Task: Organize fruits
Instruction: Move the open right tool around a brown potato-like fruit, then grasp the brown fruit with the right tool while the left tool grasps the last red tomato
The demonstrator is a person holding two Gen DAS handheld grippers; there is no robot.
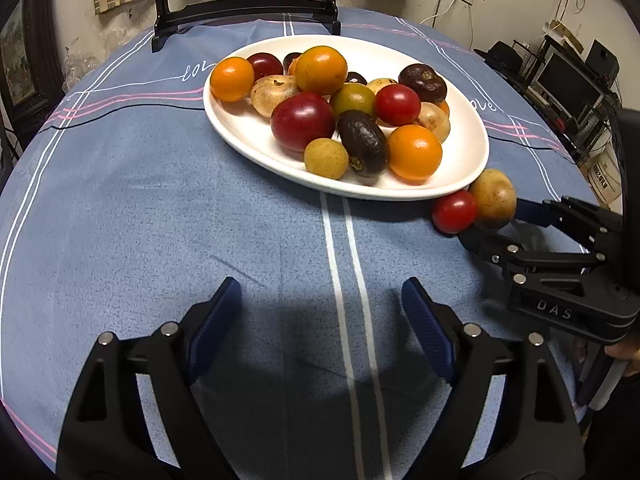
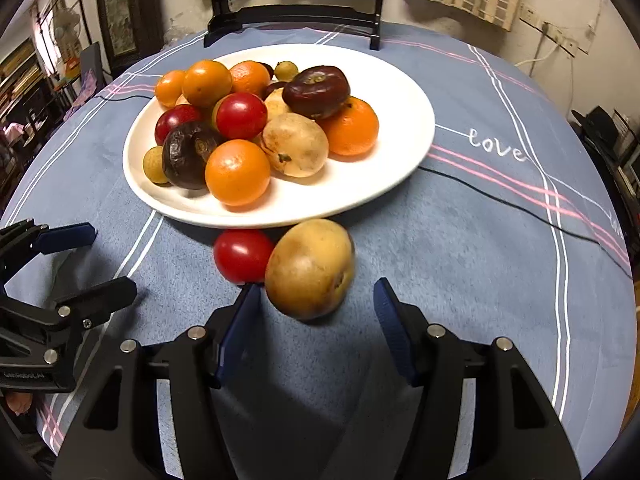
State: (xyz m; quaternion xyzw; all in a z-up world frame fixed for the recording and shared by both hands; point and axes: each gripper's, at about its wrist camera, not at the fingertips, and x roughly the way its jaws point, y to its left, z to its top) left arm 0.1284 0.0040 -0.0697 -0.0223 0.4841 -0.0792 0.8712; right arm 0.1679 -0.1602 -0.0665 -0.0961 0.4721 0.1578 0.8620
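A white oval plate [image 1: 248, 136] [image 2: 384, 168] on the blue tablecloth holds several fruits: orange, red, dark purple and tan ones. Two fruits lie on the cloth by the plate's near edge: a tan-brown fruit [image 2: 310, 268] [image 1: 493, 199] and a red fruit [image 2: 242, 255] [image 1: 454, 212], touching each other. My right gripper [image 2: 316, 300] [image 1: 496, 220] is open, its fingers on either side of the tan-brown fruit without closing on it. My left gripper [image 1: 322, 300] [image 2: 106, 260] is open and empty over bare cloth in front of the plate.
A black wooden stand [image 1: 244, 4] [image 2: 296, 12] sits at the table's far edge behind the plate. The round table [image 1: 160, 208] drops off on all sides. Shelves and clutter [image 1: 568, 80] stand off to the right.
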